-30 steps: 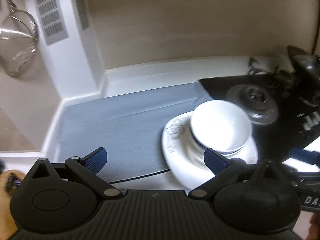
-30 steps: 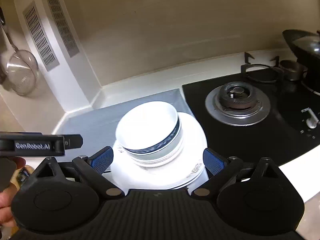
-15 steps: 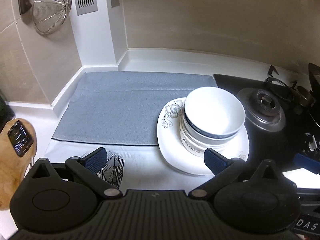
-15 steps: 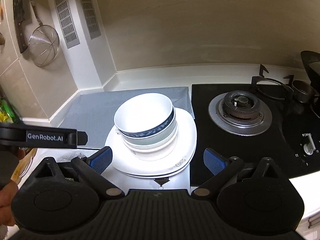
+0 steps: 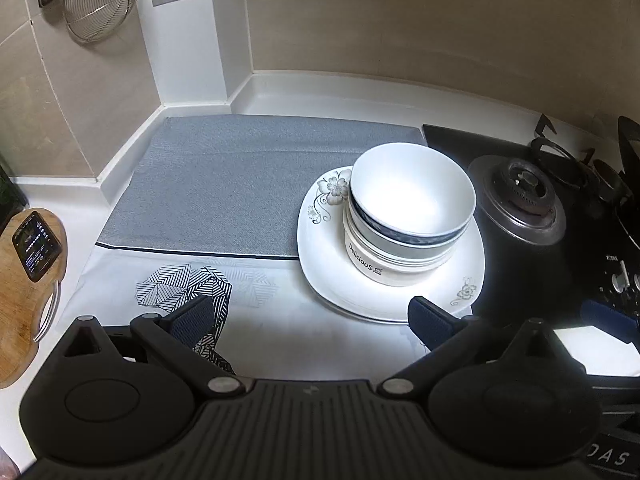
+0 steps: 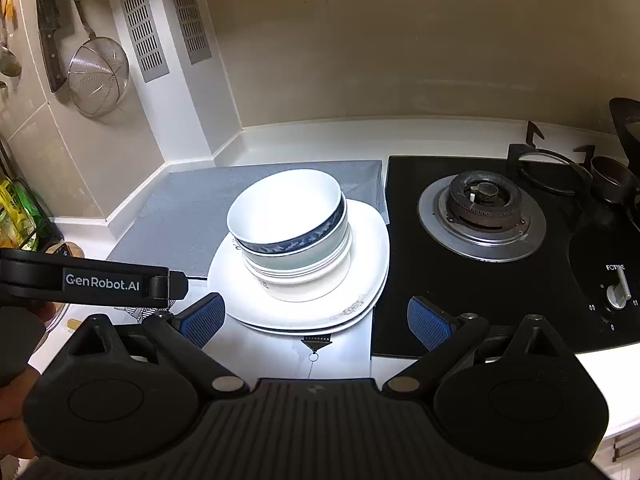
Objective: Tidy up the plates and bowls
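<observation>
left wrist: bowls (image 5: pixel 408 216) look farther off.

Dim, warm overall; harsh overhead glare blowing out plates (image 5: pixel 390 280) ahead of tongs; sharp focus; fisheye bending, dark corners.

We see our left gripper (image 5: pixel 308 318) as matte black plastic with a ribbed base, round side housings, silver pivot screws and navy textured pads (image 5: pixel 192 322). Our right gripper (image 6: pixel 314 320) matches it, with brighter blue pads (image 6: pixel 428 322). At the right wrist view's left edge, white "GenRobot.AI" lettering marks the left gripper's black body.
</observation>
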Demonstrator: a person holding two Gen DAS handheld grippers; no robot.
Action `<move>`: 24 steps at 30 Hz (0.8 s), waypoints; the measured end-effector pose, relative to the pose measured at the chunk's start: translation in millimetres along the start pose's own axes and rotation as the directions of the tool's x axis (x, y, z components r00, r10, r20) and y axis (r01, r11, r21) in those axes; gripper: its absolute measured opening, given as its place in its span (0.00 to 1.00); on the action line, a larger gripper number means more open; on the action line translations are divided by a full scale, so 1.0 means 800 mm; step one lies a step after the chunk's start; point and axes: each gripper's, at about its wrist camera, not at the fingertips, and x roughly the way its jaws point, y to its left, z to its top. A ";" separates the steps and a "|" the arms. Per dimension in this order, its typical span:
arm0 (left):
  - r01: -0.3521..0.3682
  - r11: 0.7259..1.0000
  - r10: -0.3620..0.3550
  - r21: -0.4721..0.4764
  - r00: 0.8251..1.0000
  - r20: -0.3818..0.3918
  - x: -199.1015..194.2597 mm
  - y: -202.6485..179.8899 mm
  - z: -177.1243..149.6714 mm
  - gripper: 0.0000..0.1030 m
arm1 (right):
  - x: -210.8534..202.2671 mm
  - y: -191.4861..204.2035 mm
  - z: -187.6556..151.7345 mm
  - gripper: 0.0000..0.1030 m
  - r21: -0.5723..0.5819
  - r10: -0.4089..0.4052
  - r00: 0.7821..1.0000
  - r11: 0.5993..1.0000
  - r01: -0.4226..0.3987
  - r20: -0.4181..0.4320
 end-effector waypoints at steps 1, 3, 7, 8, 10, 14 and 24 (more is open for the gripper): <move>-0.001 1.000 0.001 0.002 1.000 -0.004 0.001 -0.001 0.000 1.00 | 0.000 0.000 0.000 0.95 0.000 -0.001 1.000 1.000 0.001 -0.001; -0.003 1.000 0.003 0.006 1.000 -0.008 0.002 -0.003 0.001 1.00 | 0.000 -0.001 0.001 0.95 -0.002 -0.001 1.000 1.000 0.001 -0.002; -0.006 1.000 0.006 0.015 1.000 -0.006 0.003 -0.007 0.002 1.00 | 0.001 -0.003 0.003 0.96 -0.004 -0.004 1.000 1.000 0.004 0.004; -0.005 1.000 0.005 0.017 1.000 -0.008 0.004 -0.007 0.003 1.00 | 0.002 -0.004 0.004 0.96 -0.002 -0.004 1.000 1.000 0.004 0.004; -0.002 1.000 0.003 0.018 1.000 -0.014 0.007 -0.007 0.004 1.00 | 0.005 -0.004 0.003 0.96 0.000 -0.004 1.000 1.000 0.004 -0.002; -0.008 1.000 0.008 0.017 1.000 -0.014 0.009 -0.007 0.007 1.00 | 0.009 -0.004 0.005 0.96 -0.001 0.000 1.000 1.000 0.000 -0.007; -0.025 0.999 0.025 0.037 1.000 -0.001 0.011 -0.010 0.009 1.00 | 0.012 -0.003 0.007 0.96 -0.002 -0.002 1.000 1.000 0.002 -0.010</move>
